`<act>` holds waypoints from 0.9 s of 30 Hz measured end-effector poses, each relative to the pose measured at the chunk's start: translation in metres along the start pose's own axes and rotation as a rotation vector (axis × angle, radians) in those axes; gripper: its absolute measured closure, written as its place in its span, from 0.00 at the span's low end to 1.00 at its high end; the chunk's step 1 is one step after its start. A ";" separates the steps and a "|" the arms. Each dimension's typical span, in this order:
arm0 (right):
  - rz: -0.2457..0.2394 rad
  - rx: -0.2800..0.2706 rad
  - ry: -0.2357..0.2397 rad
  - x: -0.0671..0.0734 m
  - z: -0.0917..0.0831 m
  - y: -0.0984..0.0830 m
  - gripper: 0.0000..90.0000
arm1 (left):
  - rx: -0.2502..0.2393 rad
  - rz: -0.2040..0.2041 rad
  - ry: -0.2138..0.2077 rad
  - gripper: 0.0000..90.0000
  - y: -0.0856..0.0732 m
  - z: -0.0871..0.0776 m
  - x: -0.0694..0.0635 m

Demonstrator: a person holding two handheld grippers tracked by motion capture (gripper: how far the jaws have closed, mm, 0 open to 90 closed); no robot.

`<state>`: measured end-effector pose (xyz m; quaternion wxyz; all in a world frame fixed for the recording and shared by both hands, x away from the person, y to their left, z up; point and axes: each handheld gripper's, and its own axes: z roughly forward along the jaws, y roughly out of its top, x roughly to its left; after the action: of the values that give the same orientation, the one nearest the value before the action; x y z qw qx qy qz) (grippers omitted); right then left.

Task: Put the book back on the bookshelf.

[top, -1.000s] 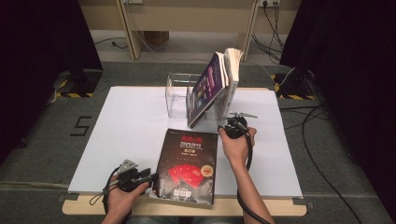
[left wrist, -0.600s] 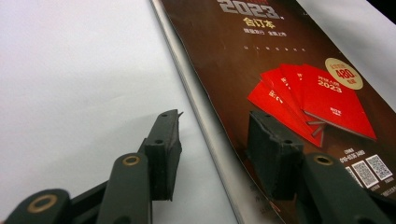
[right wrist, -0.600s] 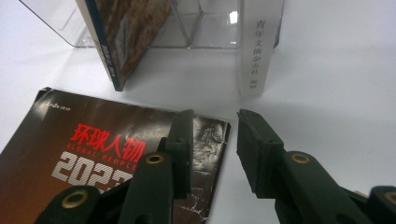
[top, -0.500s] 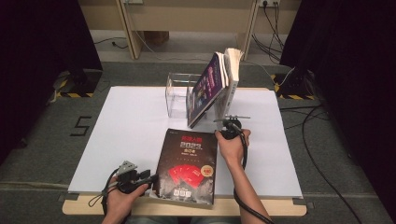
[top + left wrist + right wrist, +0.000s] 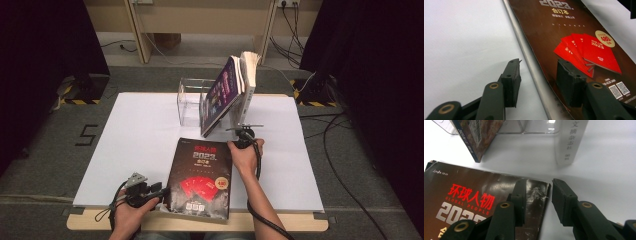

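A thick dark magazine (image 5: pixel 202 177) with red cover lettering lies flat at the table's near edge.

Open tool (image 5: pixel 537 82) astride magazine (image 5: pixel 574 50) edge

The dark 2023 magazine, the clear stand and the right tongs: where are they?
Dark 2023 magazine (image 5: pixel 201 179), high view, cover's middle.
Clear stand (image 5: pixel 190 102), high view, left wall.
Right tongs (image 5: pixel 537 201), right gripper view, between the tips.
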<state>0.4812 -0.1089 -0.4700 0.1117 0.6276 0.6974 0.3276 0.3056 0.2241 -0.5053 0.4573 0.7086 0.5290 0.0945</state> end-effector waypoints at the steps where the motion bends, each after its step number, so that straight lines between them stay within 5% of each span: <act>1: 0.000 0.000 0.000 0.000 0.001 0.001 0.72 | 0.001 0.001 -0.001 0.60 0.000 0.000 0.000; 27: -0.006 0.010 -0.003 0.000 0.014 0.006 0.70 | 0.018 0.020 -0.031 0.62 -0.002 0.001 -0.007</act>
<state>0.4938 -0.1048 -0.4769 0.1106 0.6263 0.7008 0.3231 0.3020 0.2173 -0.5053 0.4583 0.7194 0.5153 0.0834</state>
